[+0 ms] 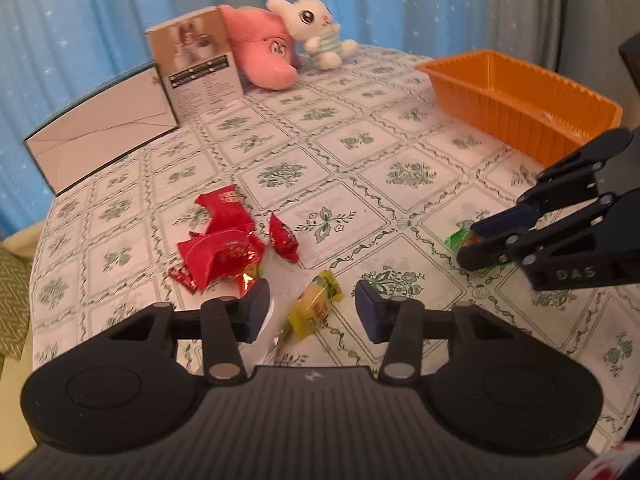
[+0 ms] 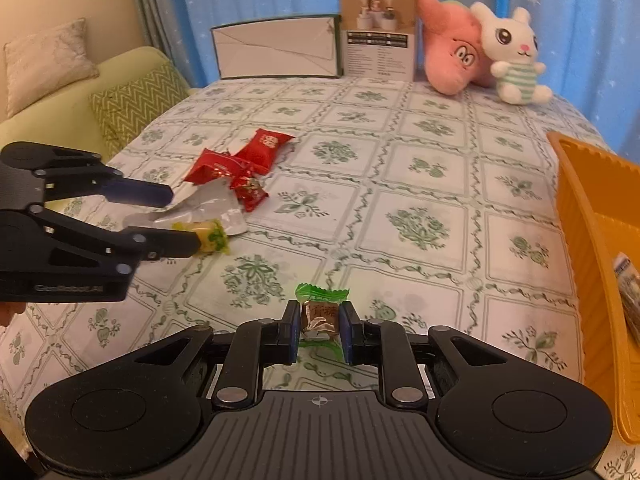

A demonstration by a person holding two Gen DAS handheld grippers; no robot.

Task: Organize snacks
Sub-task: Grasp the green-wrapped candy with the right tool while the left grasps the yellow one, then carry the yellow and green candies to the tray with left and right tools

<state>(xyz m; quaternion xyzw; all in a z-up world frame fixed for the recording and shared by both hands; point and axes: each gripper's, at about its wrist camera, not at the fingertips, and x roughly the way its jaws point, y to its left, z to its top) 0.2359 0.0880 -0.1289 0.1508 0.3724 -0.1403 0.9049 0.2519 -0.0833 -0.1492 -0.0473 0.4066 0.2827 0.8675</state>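
A yellow-wrapped candy lies on the flowered tablecloth between the fingers of my left gripper. That gripper is open, with a gap showing on both sides of the candy. In the right wrist view my right gripper is shut on a green-wrapped candy, low over the cloth. The left wrist view shows that same right gripper at the right edge, holding the green candy. Several red-wrapped sweets lie in a heap just beyond my left gripper. An orange basket stands at the far right.
A pink plush, a white rabbit plush, a printed box and a flat framed card line the table's far side. A silver wrapper lies by the red sweets. A sofa with cushions stands past the table's left edge.
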